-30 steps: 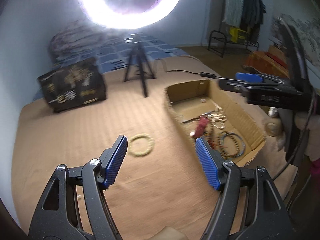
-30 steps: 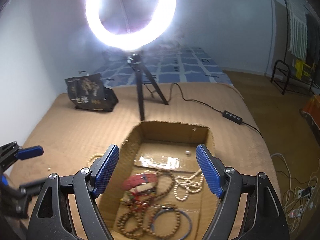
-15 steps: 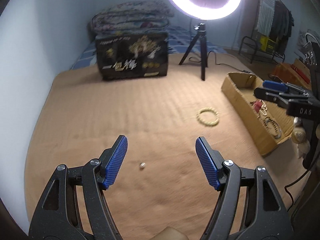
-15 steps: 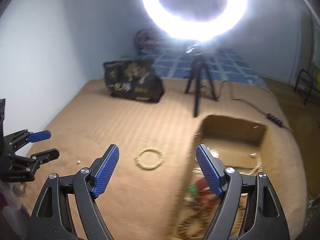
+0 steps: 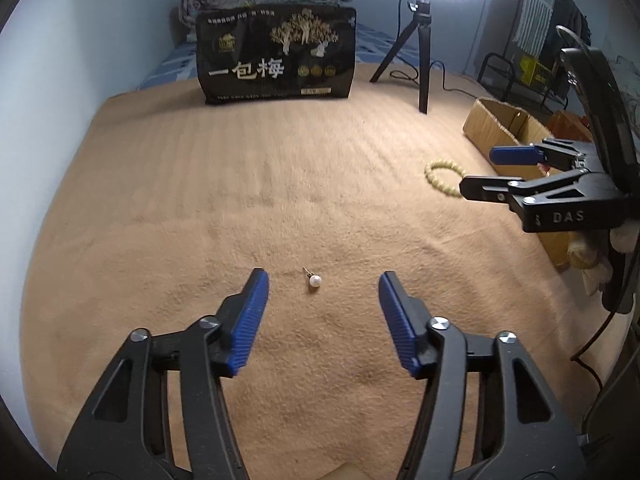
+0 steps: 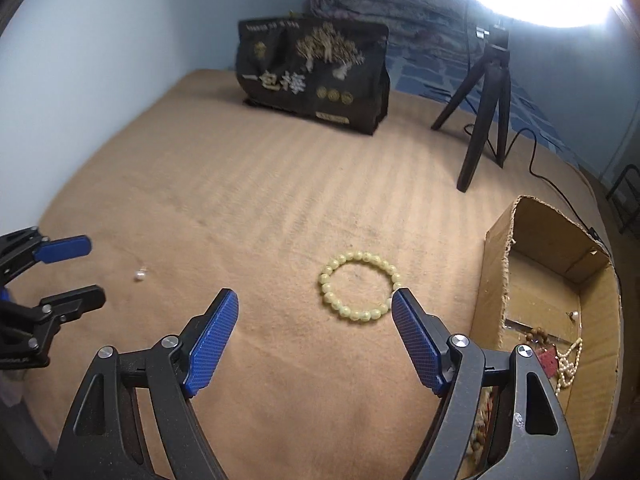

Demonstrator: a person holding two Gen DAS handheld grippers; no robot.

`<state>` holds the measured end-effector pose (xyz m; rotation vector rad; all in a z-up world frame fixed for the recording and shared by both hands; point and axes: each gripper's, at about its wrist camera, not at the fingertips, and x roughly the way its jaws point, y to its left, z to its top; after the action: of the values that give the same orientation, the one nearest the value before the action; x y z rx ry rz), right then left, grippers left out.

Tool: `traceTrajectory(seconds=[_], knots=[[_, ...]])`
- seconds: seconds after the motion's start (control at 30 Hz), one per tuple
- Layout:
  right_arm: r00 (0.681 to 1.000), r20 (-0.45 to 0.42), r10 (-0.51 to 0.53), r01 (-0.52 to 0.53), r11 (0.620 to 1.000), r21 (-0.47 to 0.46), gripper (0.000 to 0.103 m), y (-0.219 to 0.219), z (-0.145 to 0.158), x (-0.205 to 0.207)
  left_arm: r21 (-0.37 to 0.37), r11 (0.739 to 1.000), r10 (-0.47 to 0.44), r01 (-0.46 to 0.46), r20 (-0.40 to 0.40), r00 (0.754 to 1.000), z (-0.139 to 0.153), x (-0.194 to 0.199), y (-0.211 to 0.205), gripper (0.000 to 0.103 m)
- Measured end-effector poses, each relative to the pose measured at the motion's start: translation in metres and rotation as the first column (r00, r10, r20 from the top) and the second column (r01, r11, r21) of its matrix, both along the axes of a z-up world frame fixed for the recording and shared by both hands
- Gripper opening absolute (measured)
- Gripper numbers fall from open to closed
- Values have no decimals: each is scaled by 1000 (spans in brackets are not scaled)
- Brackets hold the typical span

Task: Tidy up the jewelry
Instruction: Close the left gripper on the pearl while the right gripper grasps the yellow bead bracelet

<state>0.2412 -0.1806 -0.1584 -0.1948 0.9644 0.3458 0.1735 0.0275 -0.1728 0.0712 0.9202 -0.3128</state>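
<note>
Jaws spread on both grippers, nothing held.
Left gripper (image 5: 323, 292) lined up on pearl stud (image 5: 315, 280) lying loose on blanket (image 5: 280, 184); right gripper (image 6: 316, 320) beside bead bracelet (image 6: 357, 286), near left of cardboard box (image 6: 496, 280) with collected jewelry.

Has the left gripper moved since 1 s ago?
Yes. The left gripper swung left, away from the box, which slid from centre to far right of its view. It now frames the pearl earring, jaws open.
</note>
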Motion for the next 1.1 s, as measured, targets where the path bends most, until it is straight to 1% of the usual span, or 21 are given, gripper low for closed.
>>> traceTrajectory(seconds=[0.03, 0.07, 0.1, 0.13, 0.2, 0.23, 0.3, 0.33, 0.43, 0.57, 0.63, 0.73, 0.8, 0.87, 0.93, 1.03, 1.1], knots=[[1000, -6, -4, 4, 1000, -9, 79, 1, -4, 3, 2, 1000, -4, 4, -6, 1000, -3, 2, 0, 49], [1000, -13, -6, 6, 1000, -11, 78, 2, -7, 6, 3, 1000, -5, 5, -11, 1000, -7, 4, 0, 47], [1000, -19, -8, 8, 1000, -14, 73, 3, -11, 9, 0, 1000, -4, 4, -20, 1000, -11, 6, 0, 45], [1000, -25, -9, 9, 1000, -19, 71, 3, -12, 10, -6, 1000, -2, 2, -29, 1000, -14, 9, 1, 40], [999, -41, -16, 15, 1000, -27, 68, 5, -19, 16, -15, 1000, 1, -2, -48, 999, -21, 13, 2, 36], [999, -47, -22, 20, 999, -30, 67, 5, -22, 18, -17, 1000, 2, -3, -52, 999, -24, 14, 2, 36], [996, -66, -55, 52, 998, -47, 57, 4, -27, 24, -22, 1000, 2, -4, -61, 998, -28, 17, 1, 36], [995, -75, -64, 61, 997, -45, 56, 4, -28, 25, -26, 1000, 1, -3, -65, 998, -31, 17, 1, 36], [993, -86, -80, 76, 996, -55, 55, 5, -31, 28, -26, 1000, -3, 1, -72, 997, -35, 19, 0, 31], [992, -95, -86, 79, 994, -73, 54, 10, -34, 28, -32, 999, -5, 3, -72, 997, -37, 20, -1, 30], [992, -93, -84, 77, 994, -83, 54, 14, -36, 28, -35, 999, -1, -1, -74, 997, -37, 21, 0, 26], [992, -91, -86, 76, 992, -103, 53, 21, -40, 31, -39, 999, 2, -5, -78, 997, -39, 23, 2, 23], [991, -93, -92, 81, 991, -110, 50, 23, -43, 33, -40, 999, 4, -7, -79, 997, -40, 23, 3, 21], [991, -95, -99, 88, 990, -110, 49, 23, -45, 36, -40, 999, 5, -8, -78, 997, -40, 23, 4, 19], [990, -101, -103, 92, 990, -107, 49, 22, -46, 39, -36, 999, 7, -9, -76, 997, -41, 23, 4, 15], [988, -114, -102, 92, 992, -87, 43, 21, -49, 41, -37, 999, 9, -12, -73, 997, -42, 23, 5, 9], [987, -126, -99, 94, 994, -49, 33, 18, -49, 42, -41, 999, 13, -16, -73, 997, -42, 23, 5, 8]])
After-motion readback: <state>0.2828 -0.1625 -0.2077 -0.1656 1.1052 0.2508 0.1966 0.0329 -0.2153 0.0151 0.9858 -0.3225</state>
